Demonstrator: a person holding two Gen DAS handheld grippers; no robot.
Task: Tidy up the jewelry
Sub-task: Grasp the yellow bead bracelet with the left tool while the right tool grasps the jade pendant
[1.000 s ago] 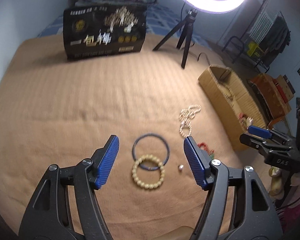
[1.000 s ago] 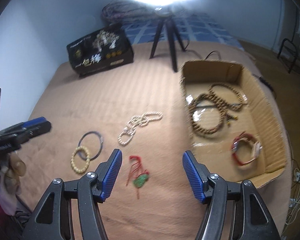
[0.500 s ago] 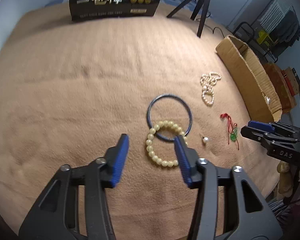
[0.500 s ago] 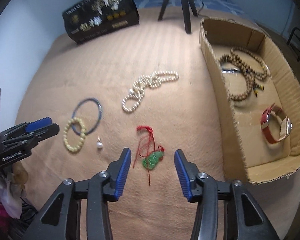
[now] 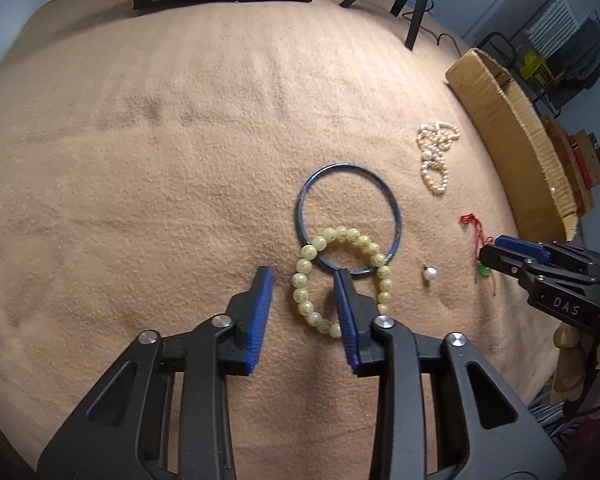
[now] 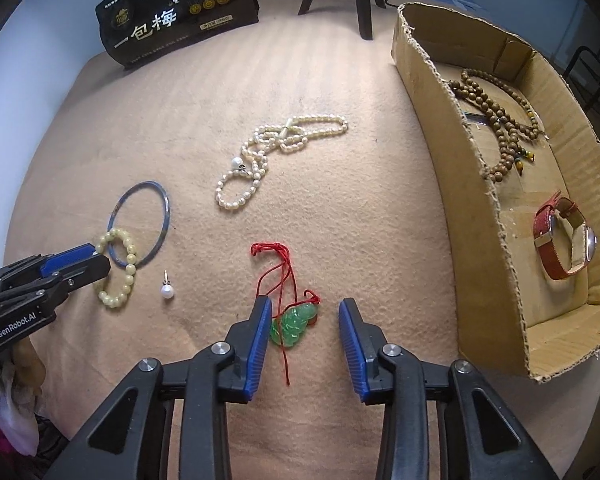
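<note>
Blanket [image 6: 340, 208], tan and fuzzy, covers the whole flat top. On its right side sits a cardboard box [image 6: 476, 184] with brown wooden beads [image 6: 496, 120] and a red watch [image 6: 560, 240] inside. At the back stands a black box with gold print [image 6: 176, 12].

The left gripper [image 5: 304, 276] points down at a pale yellow bead bracelet [image 5: 304, 264]. Its jaws are closing, one finger outside the loop and one inside, with the beads between them but not pinched yet. The bracelet lies across a thin blue bangle [image 5: 396, 216].

The right gripper [image 6: 304, 312] has its jaws closing around a green pendant on a red cord [image 6: 296, 322], one pad just beside it, the other apart.

A white pearl necklace [image 6: 260, 156] lies farther back. A tiny pearl earring [image 6: 166, 290] rests between bracelet and pendant.
</note>
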